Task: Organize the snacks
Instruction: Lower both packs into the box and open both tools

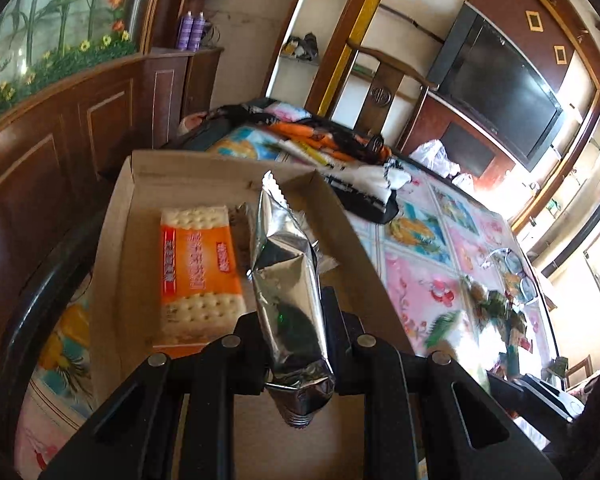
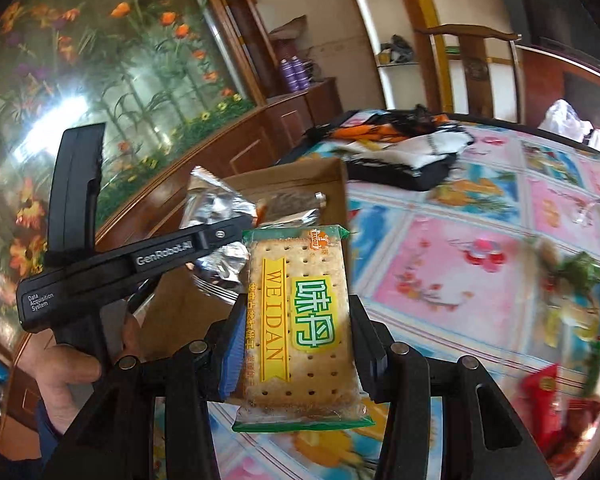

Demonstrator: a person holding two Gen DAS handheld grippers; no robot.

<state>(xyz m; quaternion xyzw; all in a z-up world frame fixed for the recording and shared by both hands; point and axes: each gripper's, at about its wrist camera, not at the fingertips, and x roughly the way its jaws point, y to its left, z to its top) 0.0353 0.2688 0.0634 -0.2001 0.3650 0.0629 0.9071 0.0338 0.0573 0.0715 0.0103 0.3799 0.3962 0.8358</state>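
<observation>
My left gripper (image 1: 296, 332) is shut on a silver foil snack packet (image 1: 286, 272), held above the open cardboard box (image 1: 220, 170). An orange cracker pack (image 1: 198, 268) lies flat inside that box. In the right wrist view my right gripper (image 2: 296, 344) is shut on a green-edged cracker pack (image 2: 300, 320) with yellow and green labels. Ahead of it the left gripper (image 2: 204, 236) reaches in from the left with the silver packet (image 2: 216, 204), over the cardboard box (image 2: 332, 184), where another wrapped snack (image 2: 292, 204) lies.
The round table carries a floral cloth (image 2: 440, 272). Loose snack packs lie in a pile at the right (image 1: 496, 312), (image 2: 572, 360). A bundle of clothes and a dark bag (image 1: 340, 148) sits behind the box. A person's hand (image 2: 64, 364) grips the left tool.
</observation>
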